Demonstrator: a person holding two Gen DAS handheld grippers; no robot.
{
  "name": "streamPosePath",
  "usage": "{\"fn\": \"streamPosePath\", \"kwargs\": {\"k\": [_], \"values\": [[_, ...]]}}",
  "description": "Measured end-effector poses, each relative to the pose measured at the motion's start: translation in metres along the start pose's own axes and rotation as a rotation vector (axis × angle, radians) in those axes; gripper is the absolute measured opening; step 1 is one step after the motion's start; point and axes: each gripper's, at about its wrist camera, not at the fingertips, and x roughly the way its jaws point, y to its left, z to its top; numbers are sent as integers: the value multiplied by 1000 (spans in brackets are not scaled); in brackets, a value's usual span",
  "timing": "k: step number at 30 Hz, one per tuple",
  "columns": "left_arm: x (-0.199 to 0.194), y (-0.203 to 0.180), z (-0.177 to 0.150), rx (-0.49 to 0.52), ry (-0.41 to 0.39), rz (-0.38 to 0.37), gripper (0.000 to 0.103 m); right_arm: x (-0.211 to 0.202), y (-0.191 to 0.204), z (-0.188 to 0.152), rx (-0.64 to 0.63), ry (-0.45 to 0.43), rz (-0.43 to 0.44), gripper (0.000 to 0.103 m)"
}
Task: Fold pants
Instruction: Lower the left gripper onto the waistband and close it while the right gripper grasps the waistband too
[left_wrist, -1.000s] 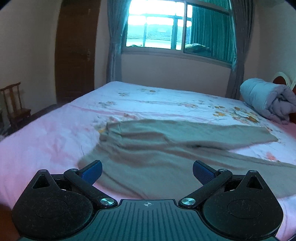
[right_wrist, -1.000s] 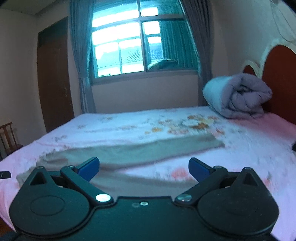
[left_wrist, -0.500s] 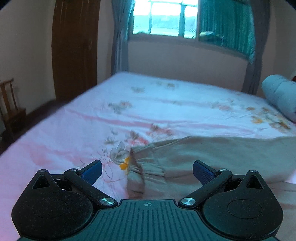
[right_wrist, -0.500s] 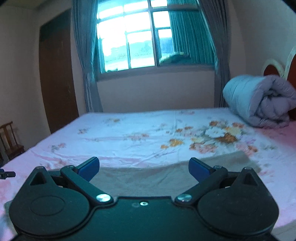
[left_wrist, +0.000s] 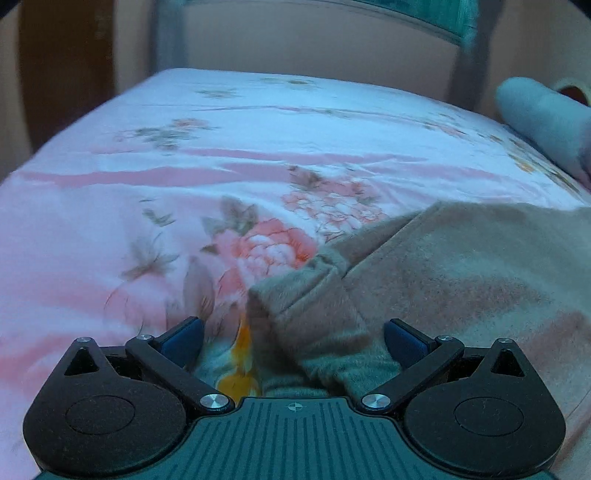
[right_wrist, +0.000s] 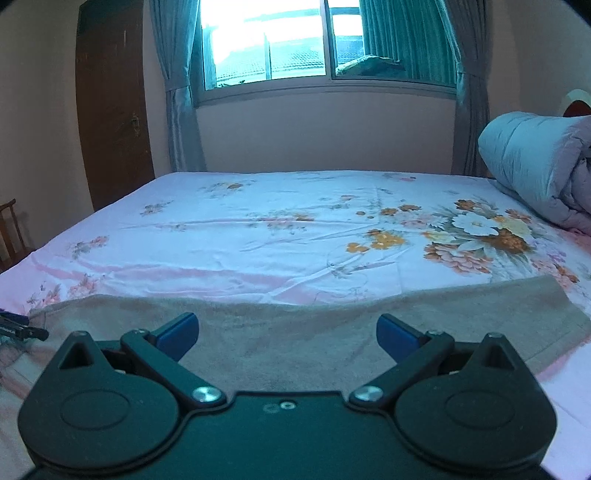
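Observation:
Grey-brown pants (left_wrist: 461, 280) lie flat across a floral pink bedsheet (left_wrist: 184, 155). In the left wrist view the waistband corner (left_wrist: 295, 295) lies just ahead of and between the blue fingertips of my left gripper (left_wrist: 293, 338), which is open and low over the cloth. In the right wrist view the pants (right_wrist: 332, 325) stretch across the frame as a long leg, its far edge straight. My right gripper (right_wrist: 286, 332) is open above the middle of that leg, holding nothing. The tip of the other gripper (right_wrist: 22, 330) shows at the left edge.
A rolled grey-blue duvet (right_wrist: 535, 166) sits at the right end of the bed. Behind the bed are a window with curtains (right_wrist: 317, 48), a brown door (right_wrist: 110, 103) and a wooden chair (right_wrist: 11, 232) at far left.
Both grippers have come down and forward toward the pants. The left one now sits right at the waistband corner; the right one now hovers over the leg. Both stay open.

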Motion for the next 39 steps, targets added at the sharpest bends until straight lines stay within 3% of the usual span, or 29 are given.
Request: {"fn": "streamPosePath", "kwargs": {"k": [6,8,10,14,15,16,20,24,25,31,34,38,39], "values": [[12,6,5,14,-3,-61,103,-4,-5,2,8,-28,-3,97],[10,8,3,19,-19,-73,93,-4,-6,4,3,-34,-8,97],[0,6,0,27,-45,-104,65,-4,-8,6,6,-36,-17,97],[-14,-3,0,49,-71,-89,40,-2,-13,8,4,-33,-23,97],[-20,-3,0,42,-91,-104,19,-1,-15,9,2,-30,-22,97],[-29,-4,0,36,-121,-95,10,1,-16,9,-4,-25,-17,97],[-72,-8,4,14,-267,-137,9,19,-17,12,-86,25,49,97],[-111,-19,5,37,-364,-157,9,59,-15,16,-221,78,134,86],[-119,-20,5,43,-374,-157,9,68,-14,18,-252,77,138,80],[-137,-17,1,58,-385,-137,9,118,-6,27,-432,84,216,71],[-138,-16,-3,58,-381,-130,10,147,-2,25,-533,164,247,56],[-131,-18,-4,61,-356,-118,9,179,-3,22,-607,291,311,54],[-128,-17,-3,60,-348,-114,10,182,-4,22,-599,310,330,45]]}}
